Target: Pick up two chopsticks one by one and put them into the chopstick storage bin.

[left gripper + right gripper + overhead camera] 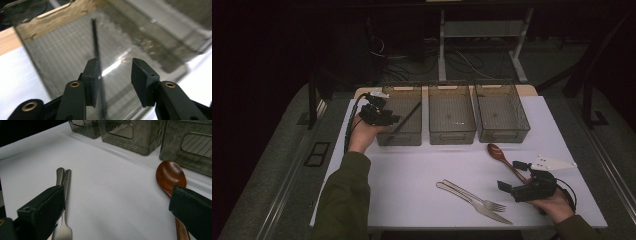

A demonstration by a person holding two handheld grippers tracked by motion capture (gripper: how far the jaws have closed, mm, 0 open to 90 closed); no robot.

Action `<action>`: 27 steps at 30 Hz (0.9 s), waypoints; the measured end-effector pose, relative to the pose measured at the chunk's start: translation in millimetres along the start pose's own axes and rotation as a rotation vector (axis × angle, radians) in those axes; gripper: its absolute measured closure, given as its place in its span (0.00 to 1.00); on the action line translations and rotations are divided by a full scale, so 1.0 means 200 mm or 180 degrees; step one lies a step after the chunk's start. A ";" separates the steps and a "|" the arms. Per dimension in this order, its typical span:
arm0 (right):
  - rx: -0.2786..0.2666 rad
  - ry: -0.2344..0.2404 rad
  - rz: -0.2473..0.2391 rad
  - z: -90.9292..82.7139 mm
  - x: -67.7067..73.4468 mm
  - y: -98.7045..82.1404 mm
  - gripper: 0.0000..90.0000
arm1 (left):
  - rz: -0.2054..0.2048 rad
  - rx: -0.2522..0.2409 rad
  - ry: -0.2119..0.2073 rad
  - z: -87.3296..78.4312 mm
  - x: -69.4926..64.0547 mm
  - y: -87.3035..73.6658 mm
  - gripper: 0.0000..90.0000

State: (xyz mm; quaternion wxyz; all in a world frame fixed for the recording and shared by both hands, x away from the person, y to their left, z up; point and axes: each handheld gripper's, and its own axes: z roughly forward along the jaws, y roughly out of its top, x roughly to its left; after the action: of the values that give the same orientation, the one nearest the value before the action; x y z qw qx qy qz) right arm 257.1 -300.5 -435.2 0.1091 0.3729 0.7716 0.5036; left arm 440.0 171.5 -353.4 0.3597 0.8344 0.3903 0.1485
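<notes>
Leaning in the left bin [401,117], black chopstick [95,42] beside one pad, left hand-held gripper [115,75] released.

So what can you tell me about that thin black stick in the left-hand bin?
The black stick is long, thin and straight, perhaps a chopstick; its material is hard to tell. It leans tilted inside the leftmost bin, one of three see-through grey bins, its far end up toward the bin's far wall. Its near end lies between the jaws of the left gripper, right by one jaw. The jaws stand apart, not pressing on it. Whether that jaw touches it is unclear.
</notes>
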 end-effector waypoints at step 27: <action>0.0021 -0.0005 -0.0005 0.00 0.00 0.00 0.01 | 0.0201 -0.0688 -0.0715 -0.18 -0.41 -0.42 0.34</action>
State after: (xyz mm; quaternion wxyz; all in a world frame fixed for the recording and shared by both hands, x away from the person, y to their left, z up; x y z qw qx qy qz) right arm 257.2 -300.5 -435.5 0.1089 0.3730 0.7735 0.5007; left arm 322.2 164.4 -384.9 0.4840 0.8140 0.3029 0.1066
